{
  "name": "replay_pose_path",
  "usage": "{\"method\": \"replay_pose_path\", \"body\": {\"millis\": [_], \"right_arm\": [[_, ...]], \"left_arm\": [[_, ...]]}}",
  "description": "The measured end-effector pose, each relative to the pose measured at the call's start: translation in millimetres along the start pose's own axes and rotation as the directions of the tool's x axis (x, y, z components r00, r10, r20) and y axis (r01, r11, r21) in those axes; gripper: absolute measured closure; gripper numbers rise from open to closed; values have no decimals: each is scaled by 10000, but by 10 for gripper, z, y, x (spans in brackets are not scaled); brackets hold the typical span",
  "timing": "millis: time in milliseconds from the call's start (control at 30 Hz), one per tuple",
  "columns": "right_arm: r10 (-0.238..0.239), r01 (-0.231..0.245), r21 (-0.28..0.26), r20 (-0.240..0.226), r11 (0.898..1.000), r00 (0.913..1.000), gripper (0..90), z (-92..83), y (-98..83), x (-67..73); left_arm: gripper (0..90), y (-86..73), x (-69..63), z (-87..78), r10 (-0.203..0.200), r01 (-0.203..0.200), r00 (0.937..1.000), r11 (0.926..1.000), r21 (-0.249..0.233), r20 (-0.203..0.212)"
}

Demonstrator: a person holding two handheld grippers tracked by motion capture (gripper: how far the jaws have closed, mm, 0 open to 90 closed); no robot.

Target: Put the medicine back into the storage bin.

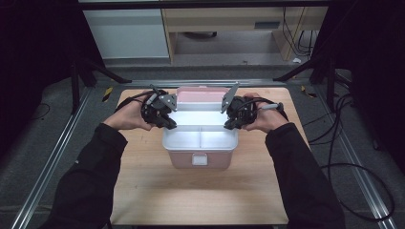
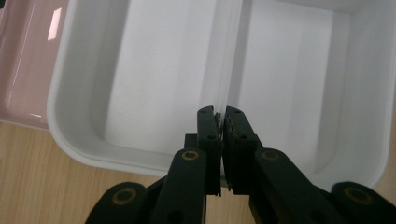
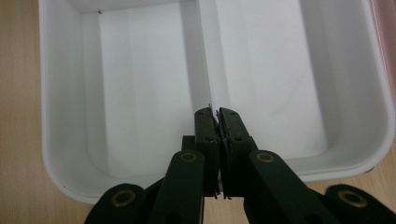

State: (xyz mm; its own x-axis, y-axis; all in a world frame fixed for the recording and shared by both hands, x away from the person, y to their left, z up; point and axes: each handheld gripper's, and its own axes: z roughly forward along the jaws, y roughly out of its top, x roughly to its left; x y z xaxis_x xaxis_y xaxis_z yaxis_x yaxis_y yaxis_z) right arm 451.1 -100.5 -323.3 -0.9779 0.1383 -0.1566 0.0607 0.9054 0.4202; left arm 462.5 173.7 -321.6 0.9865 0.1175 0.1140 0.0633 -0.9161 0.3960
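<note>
The white tray [image 1: 199, 138] sits in the open pink box [image 1: 200, 160] at the middle of the table [image 1: 200, 200], its central divider [image 2: 224, 60] splitting it into two compartments, the pink lid [image 1: 200, 95] standing open behind; I have my left gripper [image 1: 165, 121] at the tray's left end and my right gripper [image 1: 231, 123] at its right end, both pairs of jaws clenched on the divider's thin ends, it seems, though I cannot tell how firmly; held at opposite ends like this, I judge, the tray would lift level out of the box.
</note>
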Motion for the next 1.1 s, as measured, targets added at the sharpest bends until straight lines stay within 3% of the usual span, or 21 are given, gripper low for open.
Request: {"method": "replay_pose_path", "body": {"millis": [200, 467, 633, 833, 967, 1100], "right_arm": [[130, -130, 78, 5, 9999, 9999, 876, 141, 7, -124], [315, -310, 352, -161, 9989, 9994, 877, 321, -54, -156], [327, -307, 748, -257, 9967, 9991, 877, 421, -68, -138], [252, -236, 1030, -141, 9944, 9996, 871, 505, -57, -112], [402, -389, 1088, -92, 9933, 9992, 862, 552, -66, -94], [511, -493, 1165, -130, 9920, 9986, 852, 596, -79, -87]], "left_arm": [[851, -51, 152, 119, -291, 290, 9996, 9994, 170, 61], [846, -51, 215, 306, -384, 371, 9988, 9983, 439, 293], [846, -58, 205, 440, -410, 365, 9980, 9952, 907, 482], [848, -86, 180, 457, -478, 434, 9975, 9957, 813, 524], [848, -86, 154, 513, -447, 394, 9978, 9940, 1025, 494], [843, -135, 142, 556, -537, 493, 9972, 9953, 828, 518]]}}
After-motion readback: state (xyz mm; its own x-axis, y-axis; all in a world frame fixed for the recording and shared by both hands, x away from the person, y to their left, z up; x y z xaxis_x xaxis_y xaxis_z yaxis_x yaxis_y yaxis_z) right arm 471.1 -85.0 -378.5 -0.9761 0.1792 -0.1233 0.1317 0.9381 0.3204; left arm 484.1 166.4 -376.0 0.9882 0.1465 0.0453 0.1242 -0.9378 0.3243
